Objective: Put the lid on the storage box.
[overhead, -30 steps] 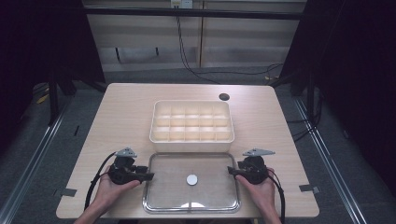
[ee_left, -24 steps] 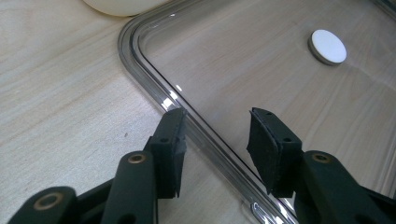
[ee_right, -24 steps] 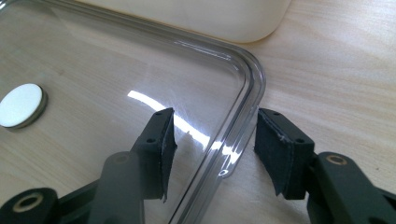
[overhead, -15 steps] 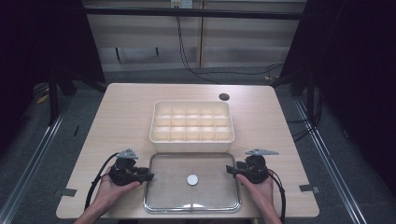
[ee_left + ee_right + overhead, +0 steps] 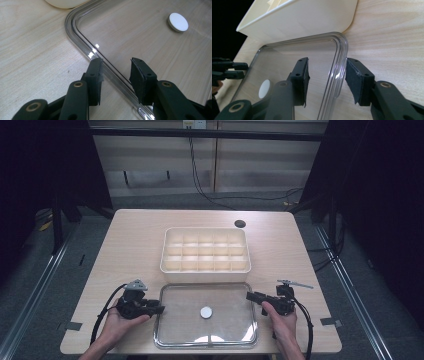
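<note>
A clear plastic lid [image 5: 227,327] with a white round disc [image 5: 206,312] at its middle lies flat near the table's front edge. Just behind it stands a cream box [image 5: 205,249] divided into several compartments. My left gripper [image 5: 160,309] is open at the lid's left side. In the left gripper view its jaws [image 5: 116,67] stand astride the lid's rim [image 5: 75,32], with the disc [image 5: 178,22] farther off. My right gripper [image 5: 249,296] is open at the right side. Its jaws [image 5: 327,72] straddle the lid's right rim [image 5: 342,50], beside the box wall [image 5: 307,17].
A small dark round hole [image 5: 240,224] is in the tabletop behind the box at the right. Bare wood lies to both sides of the box. Cables trail from both grippers over the front edge. Dark floor and rails surround the table.
My right gripper has edged slightly inward over the lid's right rim. The left gripper has barely moved. The lid and the box lie as before.
</note>
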Demonstrator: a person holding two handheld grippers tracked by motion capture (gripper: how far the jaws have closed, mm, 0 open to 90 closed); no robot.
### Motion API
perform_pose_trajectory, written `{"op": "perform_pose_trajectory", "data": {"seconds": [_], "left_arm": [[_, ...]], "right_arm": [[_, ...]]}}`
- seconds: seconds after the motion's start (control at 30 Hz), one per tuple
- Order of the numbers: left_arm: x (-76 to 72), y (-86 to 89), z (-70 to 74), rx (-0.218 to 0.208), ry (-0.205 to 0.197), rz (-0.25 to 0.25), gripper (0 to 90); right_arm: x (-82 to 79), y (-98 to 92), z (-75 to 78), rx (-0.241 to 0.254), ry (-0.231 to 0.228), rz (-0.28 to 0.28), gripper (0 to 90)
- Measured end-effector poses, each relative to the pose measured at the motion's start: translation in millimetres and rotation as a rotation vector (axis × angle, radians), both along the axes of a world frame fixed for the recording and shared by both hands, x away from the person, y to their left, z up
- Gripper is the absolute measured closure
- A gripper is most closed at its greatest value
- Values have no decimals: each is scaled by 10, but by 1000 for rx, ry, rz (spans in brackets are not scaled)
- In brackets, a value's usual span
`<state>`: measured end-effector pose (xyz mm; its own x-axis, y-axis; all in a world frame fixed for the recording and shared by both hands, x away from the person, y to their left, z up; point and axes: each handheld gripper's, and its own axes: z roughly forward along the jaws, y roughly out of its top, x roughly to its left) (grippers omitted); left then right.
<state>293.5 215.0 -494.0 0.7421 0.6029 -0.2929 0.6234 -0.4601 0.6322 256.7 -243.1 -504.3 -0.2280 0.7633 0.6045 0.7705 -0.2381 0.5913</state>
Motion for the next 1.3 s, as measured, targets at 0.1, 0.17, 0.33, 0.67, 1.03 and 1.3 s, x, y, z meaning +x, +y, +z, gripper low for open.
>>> {"op": "perform_pose_trajectory", "data": {"seconds": [0.1, 0.17, 0.33, 0.67, 1.03, 1.3], "left_arm": [[-16, 20, -9, -14, 1, 8, 612], [-32, 31, -5, -12, 4, 10, 612], [-31, 45, -5, -14, 8, 5, 612], [-18, 26, -6, -15, 5, 4, 602], [-3, 43, -11, -21, 7, 13, 599], [-8, 40, -9, -30, 12, 15, 505]], "right_arm": [[-13, -36, -4, 63, 5, -12, 569], [-17, -40, -4, 84, 10, -11, 569], [-24, -34, -11, 114, 26, -11, 563], [-2, 22, -4, 106, 33, 54, 603], [18, 16, 8, 125, 5, 158, 693], [3, -15, 39, 141, -12, 168, 730]]}}
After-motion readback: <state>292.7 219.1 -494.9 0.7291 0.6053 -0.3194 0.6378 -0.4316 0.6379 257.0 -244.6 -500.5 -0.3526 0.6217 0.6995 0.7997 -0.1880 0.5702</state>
